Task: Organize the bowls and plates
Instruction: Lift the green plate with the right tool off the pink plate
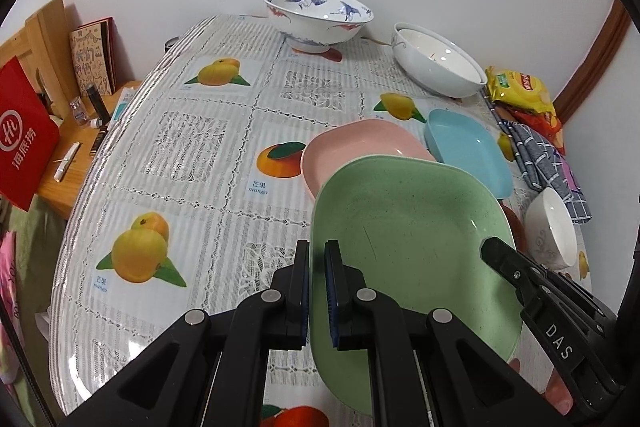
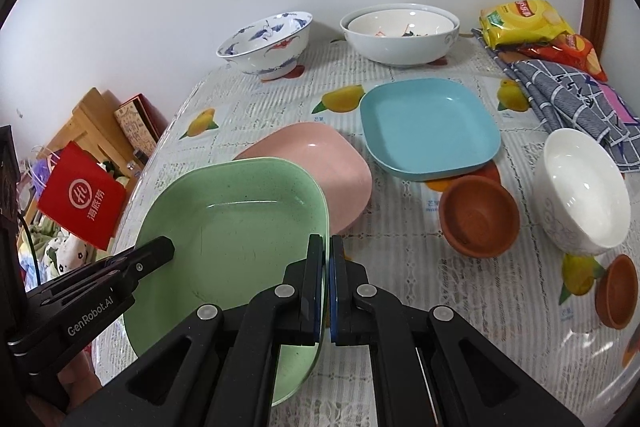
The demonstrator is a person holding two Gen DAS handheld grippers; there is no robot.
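A green square plate [image 1: 400,227] [image 2: 232,227] is held between both grippers, its far edge overlapping a pink plate [image 1: 352,143] [image 2: 328,155] on the table. My left gripper [image 1: 318,251] is shut on the green plate's left rim; in the right wrist view its fingertips [image 2: 160,247] show at that edge. My right gripper [image 2: 326,247] is shut on the right rim. A blue plate [image 1: 468,147] [image 2: 428,127] lies just beyond the pink one. Whether the green plate touches the pink one, I cannot tell.
At the back stand a crane-patterned bowl [image 2: 268,43] and nested white bowls [image 2: 400,35]. A small white bowl [image 2: 580,191] and two brown bowls [image 2: 478,215] [image 2: 616,291] sit right. Snack bags [image 2: 524,19] and a checked cloth [image 2: 568,99] fill the far right corner.
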